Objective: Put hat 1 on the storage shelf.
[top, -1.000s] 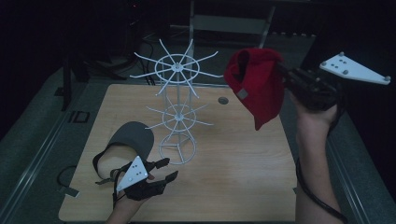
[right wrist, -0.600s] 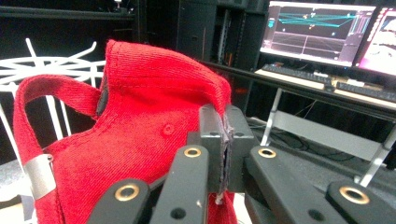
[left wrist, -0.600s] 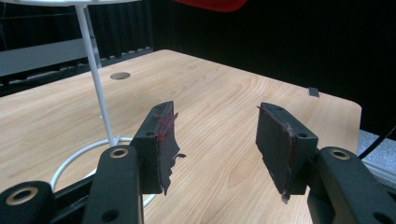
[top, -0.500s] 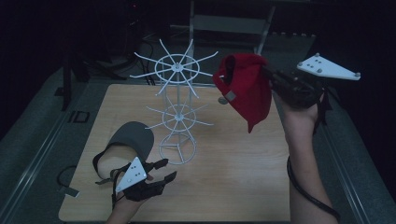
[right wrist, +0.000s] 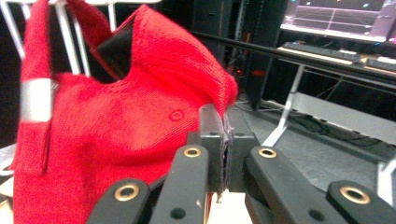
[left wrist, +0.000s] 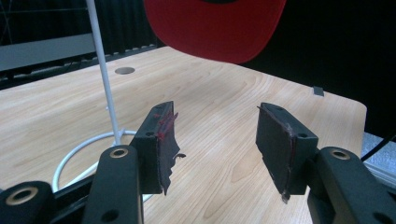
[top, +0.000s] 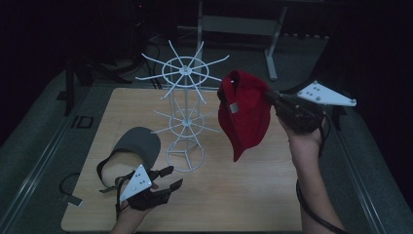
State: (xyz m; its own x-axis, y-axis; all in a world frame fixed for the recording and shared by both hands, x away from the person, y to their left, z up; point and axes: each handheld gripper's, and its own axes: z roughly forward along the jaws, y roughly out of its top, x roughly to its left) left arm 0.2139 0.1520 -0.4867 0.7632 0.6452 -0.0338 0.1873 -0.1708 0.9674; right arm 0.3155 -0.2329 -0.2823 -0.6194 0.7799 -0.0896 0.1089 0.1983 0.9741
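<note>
Red cap (top: 245, 113) — pinched by right gripper (top: 272, 99) beside wire rack (top: 185, 114) | not hung yet | left gripper (top: 168, 177) part-open, empty

Each gripper is black, with two linked arms that end in flat rectangular pads. On the left gripper (left wrist: 217, 144) the pads (left wrist: 164, 140) are worn, smeared with red and frayed at the edges. Brass-coloured rivets sit in the joints of both, plain on the right gripper (right wrist: 225, 154). A pale grey three-cornered plate with small dark dots tops each one. A black cable (top: 311, 207) trails from the right gripper. Both forearms are bare, without sleeves.
</note>
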